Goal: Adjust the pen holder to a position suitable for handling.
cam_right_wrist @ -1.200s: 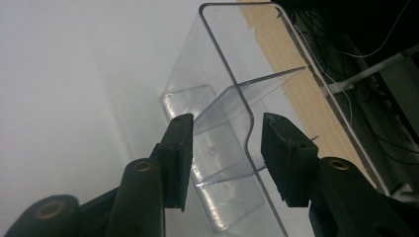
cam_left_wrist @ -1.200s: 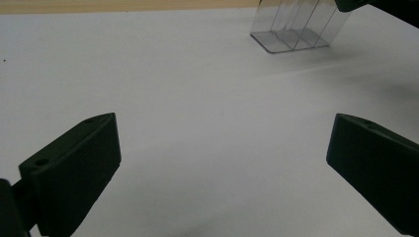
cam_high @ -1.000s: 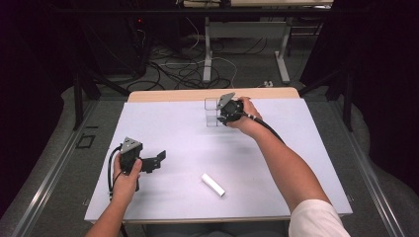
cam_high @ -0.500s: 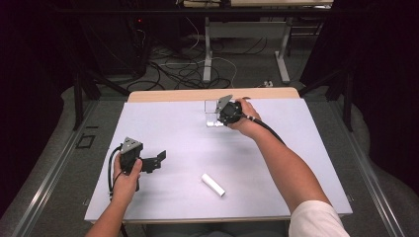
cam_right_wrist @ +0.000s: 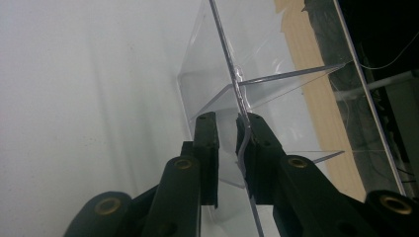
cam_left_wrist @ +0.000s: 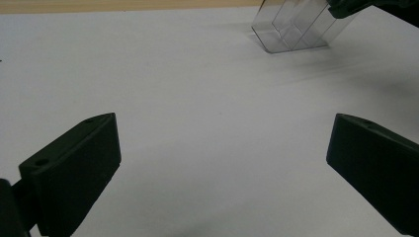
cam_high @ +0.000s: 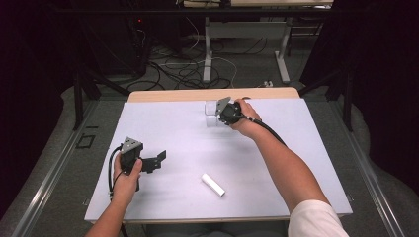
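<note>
A clear plastic box (cam_high: pixel 212 111) with inner dividers stands at the far middle of the white table (cam_high: pixel 296 163). My right gripper (cam_high: pixel 222 112) reaches into it from the right. In the right gripper view its jaws (cam_right_wrist: pixel 228 118) straddle one thin clear wall of the box (cam_right_wrist: pixel 257 84). They have just been closing; the right pad (cam_right_wrist: pixel 257 136) lies against the wall, and a narrow gap shows beside the left pad. My left gripper (cam_high: pixel 159 159) rests near the left front, jaws wide open (cam_left_wrist: pixel 222 168) with nothing between them. The box (cam_left_wrist: pixel 296 27) shows far ahead of it.
A short white cylinder (cam_high: pixel 213 184) lies on the table near the front middle. A wooden strip (cam_high: pixel 212 94) runs along the table's far edge. Beyond it are cables and table legs on the floor (cam_high: pixel 188 64).
Both hands stay where they were. The right hand's fingers have tightened on its gripper at the clear box.
</note>
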`<state>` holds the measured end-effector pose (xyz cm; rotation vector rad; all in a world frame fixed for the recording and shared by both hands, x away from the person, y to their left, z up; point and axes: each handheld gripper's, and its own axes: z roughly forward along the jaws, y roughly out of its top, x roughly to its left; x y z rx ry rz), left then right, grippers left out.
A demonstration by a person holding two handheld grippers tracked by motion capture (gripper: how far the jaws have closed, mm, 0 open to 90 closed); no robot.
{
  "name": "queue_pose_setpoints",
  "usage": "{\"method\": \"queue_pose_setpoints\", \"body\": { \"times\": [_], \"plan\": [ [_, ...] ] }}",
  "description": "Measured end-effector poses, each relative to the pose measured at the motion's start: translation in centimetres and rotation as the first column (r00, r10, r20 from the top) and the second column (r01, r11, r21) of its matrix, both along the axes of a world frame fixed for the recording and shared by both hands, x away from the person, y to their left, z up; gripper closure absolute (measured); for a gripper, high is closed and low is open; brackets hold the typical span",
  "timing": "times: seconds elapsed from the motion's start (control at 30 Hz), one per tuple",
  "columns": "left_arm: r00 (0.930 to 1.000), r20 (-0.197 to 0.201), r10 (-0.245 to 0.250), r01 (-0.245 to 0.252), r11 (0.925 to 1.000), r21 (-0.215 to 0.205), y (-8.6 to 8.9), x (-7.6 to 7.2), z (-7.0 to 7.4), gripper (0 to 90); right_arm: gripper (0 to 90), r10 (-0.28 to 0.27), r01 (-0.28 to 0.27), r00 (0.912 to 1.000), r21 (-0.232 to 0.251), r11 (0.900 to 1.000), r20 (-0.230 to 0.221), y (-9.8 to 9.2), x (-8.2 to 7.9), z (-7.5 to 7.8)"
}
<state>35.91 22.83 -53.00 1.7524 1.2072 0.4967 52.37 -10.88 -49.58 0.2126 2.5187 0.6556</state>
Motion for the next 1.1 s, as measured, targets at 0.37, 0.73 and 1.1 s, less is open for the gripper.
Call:
{"method": "queue_pose_setpoints", "body": {
  "times": [0.37, 0.73, 1.1],
  "plan": [
    [1.0000, 0.000, -0.001, 0.001, 1.0000, 0.001, 0.0, 0.0, 0.0, 0.1, 81.9, 0.039, -0.038, 0.9992, -0.064, 0.997, 0.008, 0.0, -0.4, 0.2],
    [1.0000, -0.007, 0.003, -0.003, 1.0000, 0.001, 0.1, 0.0, 0.0, 0.1, 88.6, 0.073, -0.069, 0.9965, -0.083, 0.994, 0.042, -0.2, -0.9, -0.2],
    [1.0000, -0.002, 0.005, -0.005, 1.0000, -0.002, 0.0, 0.0, 0.0, 0.1, 88.5, 0.154, -0.148, 0.9832, -0.060, 0.987, 0.098, 0.0, -3.3, 1.5]
  ]
}}
